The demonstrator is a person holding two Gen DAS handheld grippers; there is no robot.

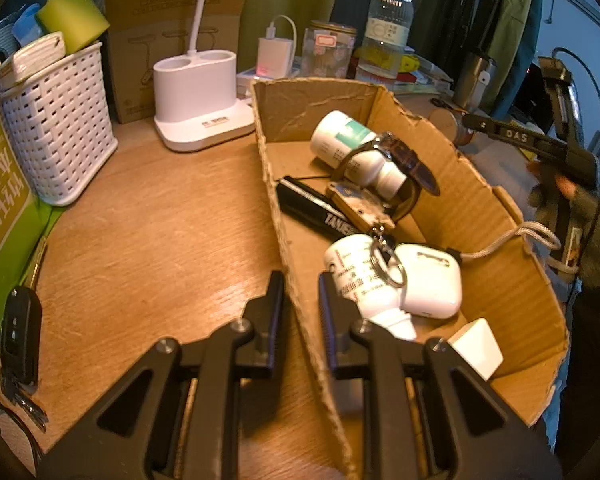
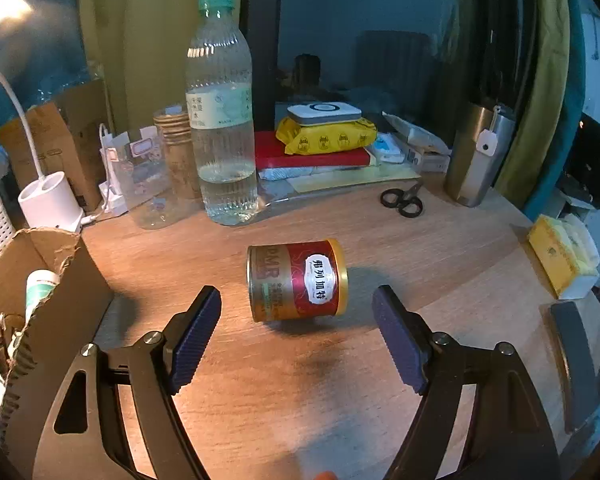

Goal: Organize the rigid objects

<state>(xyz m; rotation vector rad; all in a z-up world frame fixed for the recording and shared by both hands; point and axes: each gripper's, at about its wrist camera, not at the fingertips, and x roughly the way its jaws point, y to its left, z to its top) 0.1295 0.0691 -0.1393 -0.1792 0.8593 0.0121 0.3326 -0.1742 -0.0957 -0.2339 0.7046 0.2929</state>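
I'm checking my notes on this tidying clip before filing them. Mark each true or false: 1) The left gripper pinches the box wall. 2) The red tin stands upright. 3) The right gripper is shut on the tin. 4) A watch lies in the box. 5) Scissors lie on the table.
1) True: the left gripper is shut on the cardboard box wall.
2) False: the red tin lies on its side.
3) False: the right gripper is open, short of the tin.
4) True: the watch drapes over a white bottle.
5) True: the scissors lie by the steel tumbler.
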